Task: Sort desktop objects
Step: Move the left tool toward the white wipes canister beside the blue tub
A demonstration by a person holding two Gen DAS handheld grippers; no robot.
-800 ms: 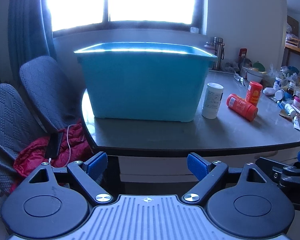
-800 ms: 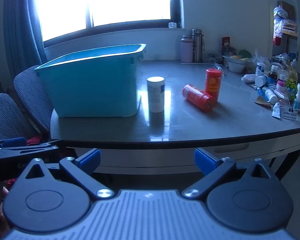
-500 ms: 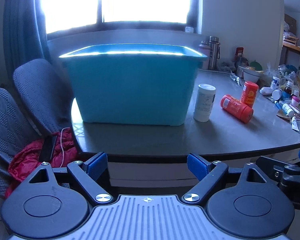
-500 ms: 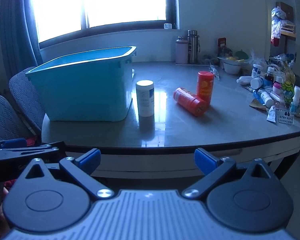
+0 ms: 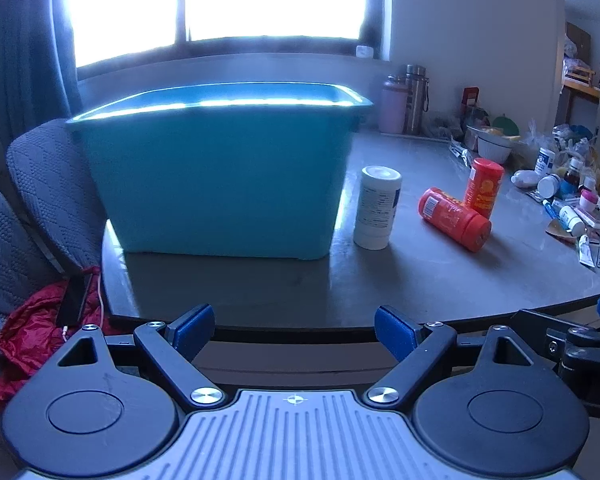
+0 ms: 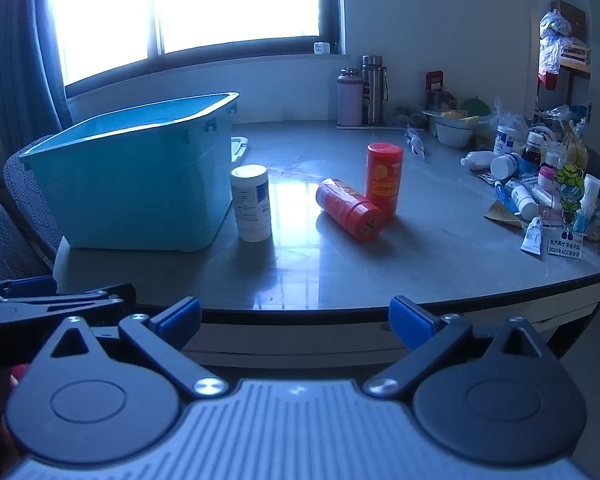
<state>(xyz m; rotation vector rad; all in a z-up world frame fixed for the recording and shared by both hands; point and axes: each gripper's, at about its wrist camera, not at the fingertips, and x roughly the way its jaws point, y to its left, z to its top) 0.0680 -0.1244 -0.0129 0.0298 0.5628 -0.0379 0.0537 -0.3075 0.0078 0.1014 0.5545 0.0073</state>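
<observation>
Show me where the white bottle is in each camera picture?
Left wrist view: the white bottle stands right of centre, just right of the blue bin.
Right wrist view: the white bottle stands left of centre, again just right of the blue bin.
Shared landmark: the blue bin.

White bottle [image 6: 251,203] upright beside teal bin [image 6: 140,172] (red bottle [image 6: 350,209] toppled).

Grey table [image 6: 420,240], teal bin [image 6: 140,184], white bottle [image 6: 251,204], two red canisters [image 6: 350,210]
</observation>
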